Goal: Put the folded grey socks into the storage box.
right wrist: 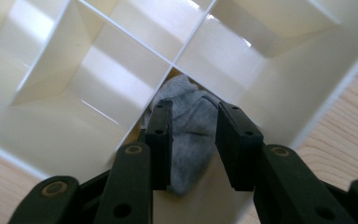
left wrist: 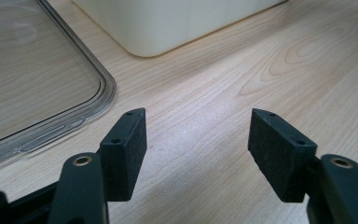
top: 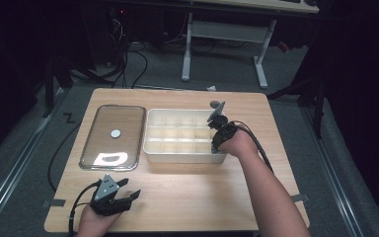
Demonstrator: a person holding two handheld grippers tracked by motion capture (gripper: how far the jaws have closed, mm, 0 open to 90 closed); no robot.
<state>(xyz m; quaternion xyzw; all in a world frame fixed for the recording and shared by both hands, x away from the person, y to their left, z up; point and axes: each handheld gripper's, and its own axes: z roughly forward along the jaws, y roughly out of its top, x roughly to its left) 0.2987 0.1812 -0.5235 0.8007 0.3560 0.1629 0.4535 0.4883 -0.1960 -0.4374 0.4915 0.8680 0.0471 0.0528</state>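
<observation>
While your right gripper (right wrist: 193, 140) stands partly open around the grey sock (right wrist: 191, 135), hardly pressing it, the sock lies lengthwise between the jaws in a corner compartment of the cream organizer box (right wrist: 279, 93).

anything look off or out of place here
Nothing stands out. The grey sock sits in a corner cell of the box, between the right tongs; the lid lies flat beside the box.

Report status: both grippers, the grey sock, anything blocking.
Right gripper over divided box, jaws parted around grey sock in corner cell. Left gripper open, idle over bare table. Nothing blocking; clear lid lies aside.
</observation>
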